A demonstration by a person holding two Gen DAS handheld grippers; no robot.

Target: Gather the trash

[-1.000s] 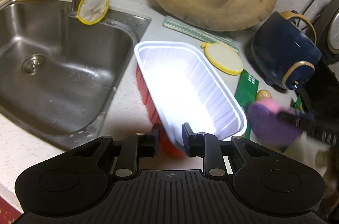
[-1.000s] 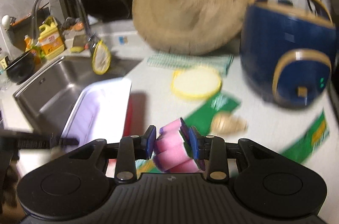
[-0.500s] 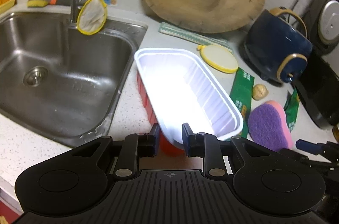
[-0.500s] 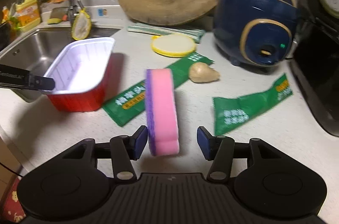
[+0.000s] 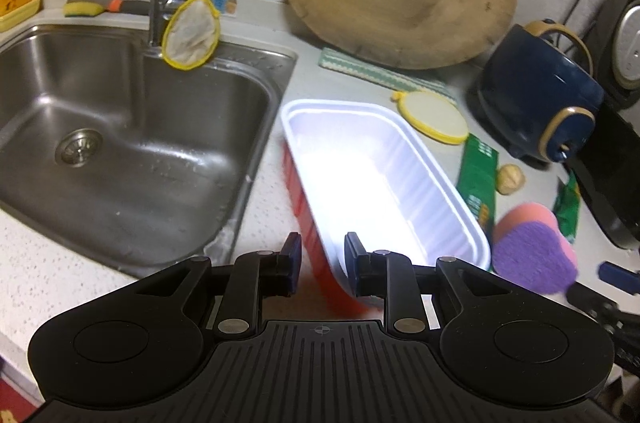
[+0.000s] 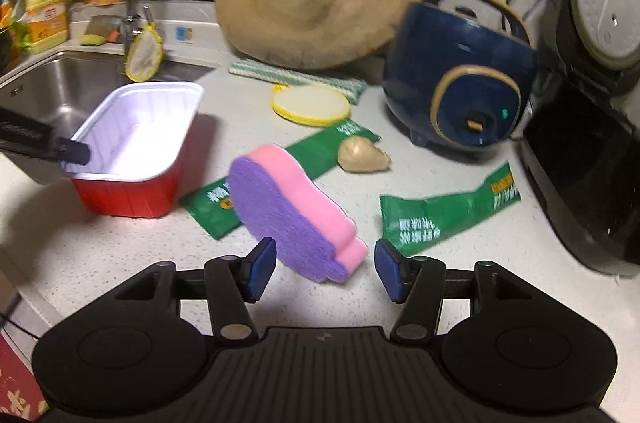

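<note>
On countertop beside sink [image 5: 132,143]: red tray [image 6: 132,191] — light, thin-walled, left gripper [image 5: 320,259] pinching its near rim. Sponge [image 6: 292,211] — soft, squashy — loose between right gripper [image 6: 326,269], whose jaws have just been opening. Green wrappers [image 6: 448,215] — flimsy, pinch an edge.

Two green wrappers [image 6: 280,175] [image 6: 448,213], one sponge [image 6: 292,211], one red tray [image 6: 132,147], one ginger piece [image 6: 362,155], two rice cookers [image 6: 460,83] [image 6: 592,103]

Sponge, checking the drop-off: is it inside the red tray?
No, the sponge lies on the counter beside the tray, whose white inside looks empty.
</note>
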